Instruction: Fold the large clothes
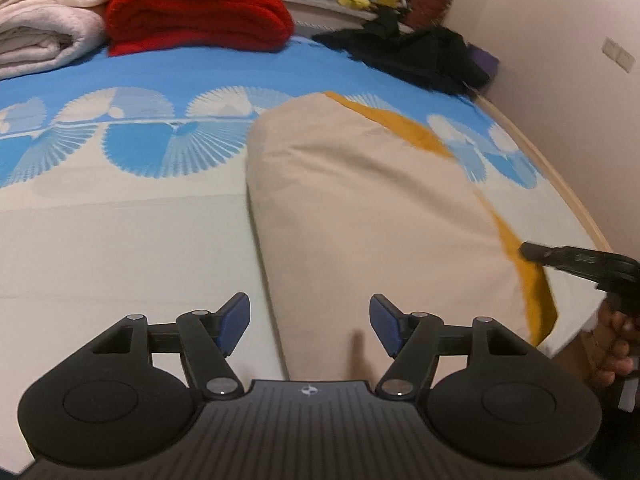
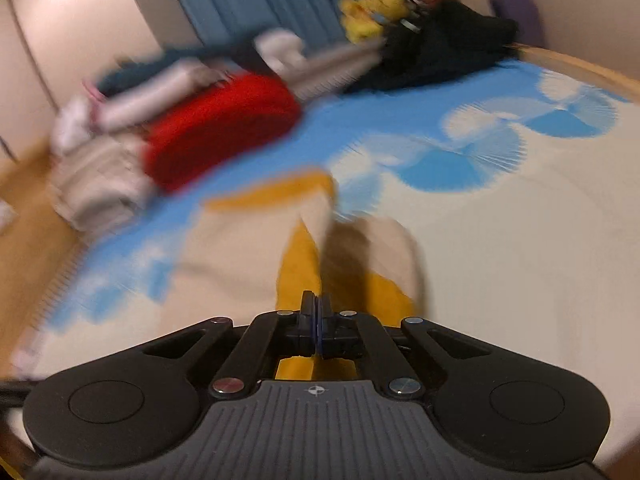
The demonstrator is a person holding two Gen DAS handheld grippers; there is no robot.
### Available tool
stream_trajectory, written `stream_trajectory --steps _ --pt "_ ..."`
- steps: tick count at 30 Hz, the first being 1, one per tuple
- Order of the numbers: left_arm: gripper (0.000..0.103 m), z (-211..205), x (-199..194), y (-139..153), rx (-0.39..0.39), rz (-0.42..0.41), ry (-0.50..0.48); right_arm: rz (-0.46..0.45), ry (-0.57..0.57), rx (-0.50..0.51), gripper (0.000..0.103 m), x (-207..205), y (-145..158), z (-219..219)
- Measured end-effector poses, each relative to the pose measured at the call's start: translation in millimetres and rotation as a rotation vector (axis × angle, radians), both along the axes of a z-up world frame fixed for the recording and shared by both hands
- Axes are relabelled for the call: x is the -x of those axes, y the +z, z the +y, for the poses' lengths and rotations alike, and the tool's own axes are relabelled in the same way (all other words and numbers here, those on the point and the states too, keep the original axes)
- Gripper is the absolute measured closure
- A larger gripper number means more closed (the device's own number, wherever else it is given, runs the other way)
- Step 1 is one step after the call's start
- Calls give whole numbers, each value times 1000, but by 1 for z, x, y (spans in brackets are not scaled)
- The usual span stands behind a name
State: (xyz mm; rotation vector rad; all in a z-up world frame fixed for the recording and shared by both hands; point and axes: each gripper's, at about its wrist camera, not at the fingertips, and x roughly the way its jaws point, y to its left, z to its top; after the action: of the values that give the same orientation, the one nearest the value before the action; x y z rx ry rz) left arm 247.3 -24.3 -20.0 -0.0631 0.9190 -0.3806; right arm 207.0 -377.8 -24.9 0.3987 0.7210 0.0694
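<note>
Left wrist view: beige-and-yellow cloth (image 1: 360, 208) runs lengthwise ahead of the left claw (image 1: 310, 326), jaws apart and empty, while the right claw (image 2: 318, 316) clamps its near yellow edge.

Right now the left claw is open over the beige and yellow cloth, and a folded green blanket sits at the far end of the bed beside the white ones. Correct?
Not quite: the folded blanket is red, not green, as the left wrist view shows. The left claw is open over the beige and yellow cloth, and the white blankets sit beside the red one.
</note>
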Motion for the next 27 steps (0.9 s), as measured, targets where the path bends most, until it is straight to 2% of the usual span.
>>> stream_trajectory --steps 2,7,9,11,13,16,19,22,24,25,26,27 --pt "32 -8 1 -12 -13 19 -27 86 15 50 103 -7 -14 2" --pt "32 -19 3 -37 -23 78 -103 174 55 151 103 -16 -30 15" --pt "32 -32 6 -67 -145 175 -181 215 61 172 103 -20 -35 18" --pt "32 -44 11 -77 -226 176 -230 253 70 205 103 -20 -41 24" --pt "33 -45 12 -69 -192 154 -252 285 80 219 103 -21 -48 30" --pt "33 -29 6 -53 -70 155 -210 282 89 250 103 -21 -49 34" --pt "33 -7 -8 -37 59 135 -114 301 102 275 103 -20 -49 37" --pt "33 12 -26 -30 149 124 -2 315 116 306 103 -20 -52 43" --pt "37 17 -40 -29 199 131 31 318 122 316 103 -20 -53 45" --pt "38 15 -45 -32 195 146 32 321 124 318 103 -22 -54 44" --pt "41 8 -50 -39 135 174 20 323 123 320 103 -22 -54 44" --pt "37 -4 -56 -51 24 207 -3 326 124 319 103 -22 -53 44"
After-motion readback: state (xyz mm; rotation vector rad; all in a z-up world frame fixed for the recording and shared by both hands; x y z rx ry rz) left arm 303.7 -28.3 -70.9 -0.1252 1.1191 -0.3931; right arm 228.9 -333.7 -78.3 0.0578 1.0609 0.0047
